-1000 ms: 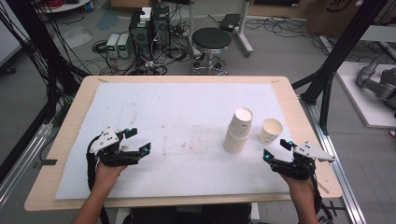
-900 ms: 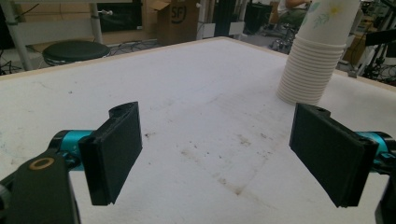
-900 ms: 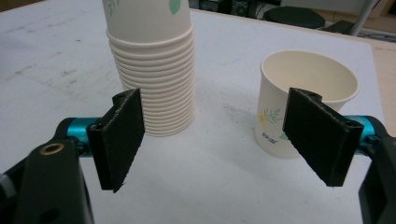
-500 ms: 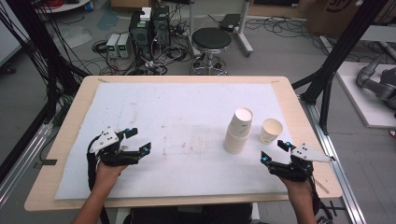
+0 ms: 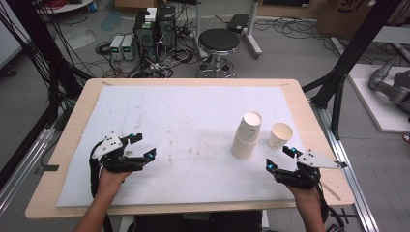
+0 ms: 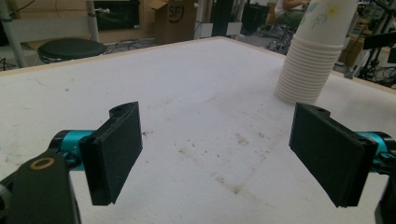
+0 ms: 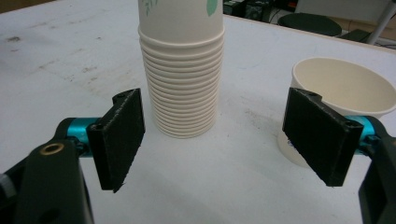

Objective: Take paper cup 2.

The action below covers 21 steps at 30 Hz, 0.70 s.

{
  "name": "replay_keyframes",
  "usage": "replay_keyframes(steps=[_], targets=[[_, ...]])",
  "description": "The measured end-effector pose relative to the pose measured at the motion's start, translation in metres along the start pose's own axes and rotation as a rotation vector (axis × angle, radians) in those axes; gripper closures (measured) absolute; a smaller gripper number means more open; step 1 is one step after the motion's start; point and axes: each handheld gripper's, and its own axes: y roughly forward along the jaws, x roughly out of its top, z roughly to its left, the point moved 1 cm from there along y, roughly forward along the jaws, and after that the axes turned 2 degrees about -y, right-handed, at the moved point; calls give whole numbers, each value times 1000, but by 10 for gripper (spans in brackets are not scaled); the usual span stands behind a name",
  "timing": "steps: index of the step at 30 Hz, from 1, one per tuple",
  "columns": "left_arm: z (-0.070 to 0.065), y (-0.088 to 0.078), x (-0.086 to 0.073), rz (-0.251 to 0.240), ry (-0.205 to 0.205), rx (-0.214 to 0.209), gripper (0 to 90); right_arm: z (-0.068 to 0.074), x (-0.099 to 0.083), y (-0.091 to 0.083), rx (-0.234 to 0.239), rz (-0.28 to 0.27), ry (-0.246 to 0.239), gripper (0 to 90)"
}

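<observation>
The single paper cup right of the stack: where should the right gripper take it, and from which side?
Grip the single cup across its side wall below the rim, coming level from the person's edge of the table. It stands upright, mouth up, apart from the stack of cups, so there is room for a jaw on each side. The right gripper is open and already nearby.

Right claw (image 5: 280, 159) slightly nearer cup stack (image 5: 246, 135).

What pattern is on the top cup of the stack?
Green leaf print on white, on the stack; clearest in the right gripper view.
</observation>
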Motion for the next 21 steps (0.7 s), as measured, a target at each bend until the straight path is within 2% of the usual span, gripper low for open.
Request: replay_keyframes(steps=[4, 11, 13, 15, 18, 21], targets=[[-4, 2, 3, -4, -6, -24, 172, 1, -2, 1, 7, 10, -8, 214], [-11, 10, 12, -17, 19, -62, 172, 3, -3, 0, 17, 11, -20, 214], [-13, 13, 17, -13, -10, -71, 171, 4, -2, 1, 20, 9, -22, 214], [-16, 18, 23, -9, -48, -103, 164, 5, -2, 2, 24, 10, -28, 214], [-24, 26, 34, -8, -16, -128, 164, 6, -1, 3, 32, 12, -27, 215], [-30, 35, 47, -12, -12, -172, 164, 7, 0, 4, 40, 16, -29, 215]])
